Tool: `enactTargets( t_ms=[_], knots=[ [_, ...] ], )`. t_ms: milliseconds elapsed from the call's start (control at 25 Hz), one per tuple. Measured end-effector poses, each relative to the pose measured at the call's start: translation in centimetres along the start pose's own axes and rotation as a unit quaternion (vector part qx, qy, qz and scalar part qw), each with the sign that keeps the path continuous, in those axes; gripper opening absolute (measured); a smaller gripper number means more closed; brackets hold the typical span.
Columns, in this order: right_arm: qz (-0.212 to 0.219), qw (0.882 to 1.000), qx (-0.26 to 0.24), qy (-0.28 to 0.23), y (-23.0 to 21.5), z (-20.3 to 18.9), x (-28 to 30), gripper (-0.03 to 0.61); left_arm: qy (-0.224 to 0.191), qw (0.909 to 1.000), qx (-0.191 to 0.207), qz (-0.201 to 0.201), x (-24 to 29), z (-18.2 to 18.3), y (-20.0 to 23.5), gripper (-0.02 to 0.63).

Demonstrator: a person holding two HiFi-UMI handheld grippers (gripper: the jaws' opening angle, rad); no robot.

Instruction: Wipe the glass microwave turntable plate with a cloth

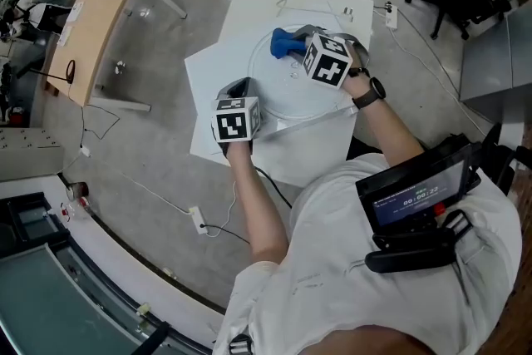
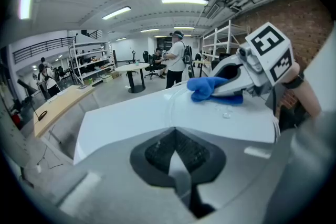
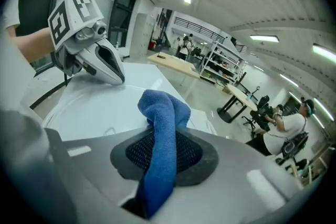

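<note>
Glass microwave turntable plate (image 1: 281, 89), clear and round, lies flat on overlapping white boards (image 1: 291, 155) spread over a grey concrete floor (image 1: 166, 179), with a person bent over it and working a hand-held gripper in each hand. The right gripper (image 1: 301, 41) reaches across the far side of the plate, its jaws clamped on a blue terry cloth (image 1: 285, 44). In the right gripper view the cloth (image 3: 163, 128) runs up between the dark pads and folds into a bunched loop ahead of the right gripper (image 3: 163, 165), above the plate (image 3: 105, 107). The left gripper (image 1: 241, 86) sits at the plate's near left rim. In the left gripper view its jaws are drawn almost together, with only a pale sliver between the pads of the left gripper (image 2: 178, 160), and nothing recognisable is held there. From that side the cloth (image 2: 207, 86) rests on the glass (image 2: 210, 111), a few droplets just beside it. A black wristwatch (image 1: 370, 90) shows on the right wrist. A light wooden table (image 1: 87, 33) stands well apart to the left.
</note>
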State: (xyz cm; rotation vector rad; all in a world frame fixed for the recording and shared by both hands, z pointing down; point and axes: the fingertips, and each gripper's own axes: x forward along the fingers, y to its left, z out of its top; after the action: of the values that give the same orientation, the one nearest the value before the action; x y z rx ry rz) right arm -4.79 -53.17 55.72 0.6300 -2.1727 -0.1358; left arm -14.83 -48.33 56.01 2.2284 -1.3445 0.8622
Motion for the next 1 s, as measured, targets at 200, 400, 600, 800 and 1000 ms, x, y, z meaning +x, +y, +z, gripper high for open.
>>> enactTargets(
  t_ms=[200, 400, 600, 800, 1000],
  knots=[
    [0.101, 0.994, 0.045, 0.022, 1.7, -4.0, -4.0, 0.083, 0.002, 0.9998, 0.014, 0.013, 0.1, -0.2, 0.9, 0.002],
    [0.241, 0.97, -0.024, 0.001, 8.6, -3.1, -5.9, 0.106, 0.005, 0.9999, 0.006, 0.008, 0.1, -0.1, 0.5, 0.002],
    [0.218, 0.973, -0.06, -0.04, 10.6, 1.4, -3.7, 0.081, 0.001, 0.9998, 0.014, 0.017, 0.4, -0.4, 1.0, 0.002],
    [0.083, 0.996, 0.009, -0.027, 4.8, 0.1, -1.9, 0.077, 0.003, 0.9999, 0.017, 0.004, 0.2, -0.5, 0.3, 0.002],
    [0.009, 0.997, 0.079, 0.004, 2.2, -4.4, -4.2, 0.077, -0.006, 0.9995, 0.031, 0.005, 0.2, -0.8, 0.9, 0.002]
  ],
)
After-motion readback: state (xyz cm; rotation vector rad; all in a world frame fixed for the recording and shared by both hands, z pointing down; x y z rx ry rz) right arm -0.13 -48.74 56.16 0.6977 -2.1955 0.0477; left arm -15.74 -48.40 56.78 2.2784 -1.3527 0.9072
